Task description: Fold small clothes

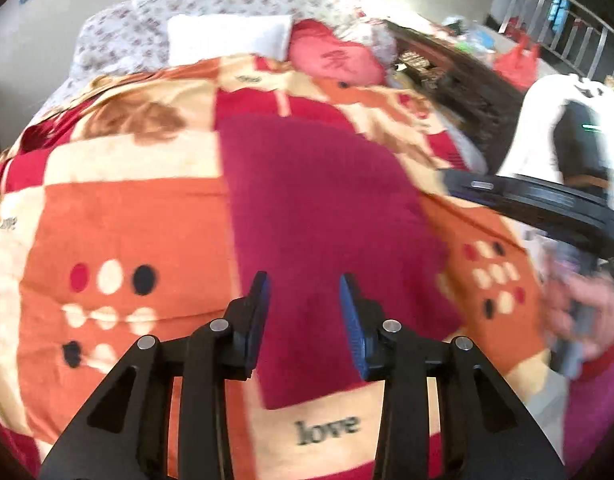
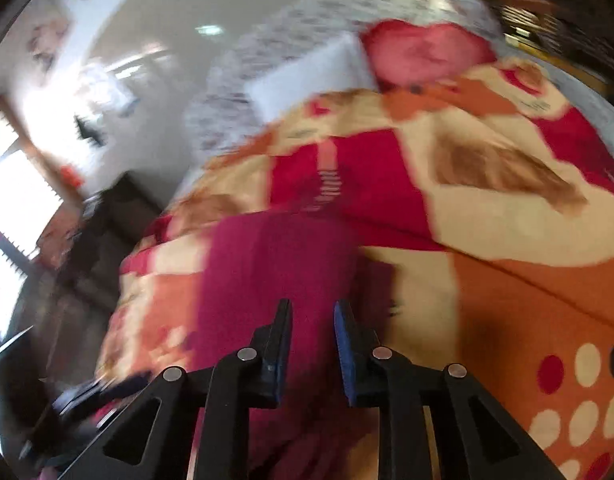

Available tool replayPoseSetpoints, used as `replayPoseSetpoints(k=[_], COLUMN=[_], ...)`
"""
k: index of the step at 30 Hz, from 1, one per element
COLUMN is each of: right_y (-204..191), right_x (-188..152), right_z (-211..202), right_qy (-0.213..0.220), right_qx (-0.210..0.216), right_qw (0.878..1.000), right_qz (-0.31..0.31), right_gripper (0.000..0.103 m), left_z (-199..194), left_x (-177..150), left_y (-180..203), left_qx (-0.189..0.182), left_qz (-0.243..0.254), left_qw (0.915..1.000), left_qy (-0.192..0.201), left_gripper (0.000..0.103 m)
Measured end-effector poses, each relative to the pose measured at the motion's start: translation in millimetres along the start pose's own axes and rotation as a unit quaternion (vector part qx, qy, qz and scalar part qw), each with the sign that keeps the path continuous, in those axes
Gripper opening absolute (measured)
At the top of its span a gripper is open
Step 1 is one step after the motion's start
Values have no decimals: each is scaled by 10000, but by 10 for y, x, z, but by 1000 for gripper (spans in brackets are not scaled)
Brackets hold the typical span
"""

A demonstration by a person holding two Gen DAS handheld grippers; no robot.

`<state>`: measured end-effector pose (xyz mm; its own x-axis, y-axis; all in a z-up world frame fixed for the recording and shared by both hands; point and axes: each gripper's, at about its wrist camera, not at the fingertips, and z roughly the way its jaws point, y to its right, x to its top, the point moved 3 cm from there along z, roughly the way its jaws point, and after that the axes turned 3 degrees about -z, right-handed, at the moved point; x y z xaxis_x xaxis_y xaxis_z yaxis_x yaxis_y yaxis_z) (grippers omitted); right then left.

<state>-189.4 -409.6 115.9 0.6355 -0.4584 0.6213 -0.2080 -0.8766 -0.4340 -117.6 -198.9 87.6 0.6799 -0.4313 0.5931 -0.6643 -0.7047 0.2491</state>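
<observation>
A magenta cloth (image 1: 319, 200) lies spread as a long rectangle on a patterned orange, red and cream blanket (image 1: 127, 220). My left gripper (image 1: 305, 280) hovers over the cloth's near half, open, with nothing between its blue pads. In the right wrist view the same cloth (image 2: 275, 264) rises toward my right gripper (image 2: 311, 308). Its jaws stand narrow, fabric fills the gap, and it looks shut on the cloth's near edge. That picture is blurred. The hand (image 1: 583, 304) holding the right device shows at the right edge of the left wrist view.
A white pillow (image 1: 227, 36) and a pink pillow (image 1: 339, 60) lie at the bed's far end on a flowered quilt (image 1: 119, 28). A dark wooden headboard (image 1: 459, 80) and a metal railing (image 1: 567, 36) stand to the right. Dark furniture (image 2: 107, 232) sits beside the bed.
</observation>
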Motion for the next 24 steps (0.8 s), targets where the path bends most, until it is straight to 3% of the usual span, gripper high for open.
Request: replayPoseSetpoints(k=[3,6,8,11,14,17,21,24], right_y=[-350,-373,-114,152,98,-10,-229,-315], right_x=[-239,-522,-703,-924,-891,-719,-505,-340], right_z=[77,273,356,343,203,19,-77,36], right_qy=[-375,-763,-958,-874,-809,-553,-174,-18], right_qx=[509,79,-513,-73,-109,-193,-451,-685], right_qw=[9969,9937,9923,9961,9966,9980,9977,9961], right_qz=[-475,-811,-587,-18,-93,-222,-465,-558], right_gripper=[20,20,20,17,17,21,39,41], left_z=[151,344,436,470,408,282,270,318], left_x=[-97,-255,-347,-383,-330,-199,13,131], left_y=[-55,-8,3,-2,-13,-18,-28,-17], left_qx=[-50,58,150,134,122,222,398,422], left_qz=[-99,45,89,105,-1,-29,-47,-60], left_qw=[9998,9994,9989,9992,9992,9997,9992,9990], left_qy=[-155,-348,-425,-371,-383,-113,75,166], left_gripper=[35,35,35,35,35,35,36,36])
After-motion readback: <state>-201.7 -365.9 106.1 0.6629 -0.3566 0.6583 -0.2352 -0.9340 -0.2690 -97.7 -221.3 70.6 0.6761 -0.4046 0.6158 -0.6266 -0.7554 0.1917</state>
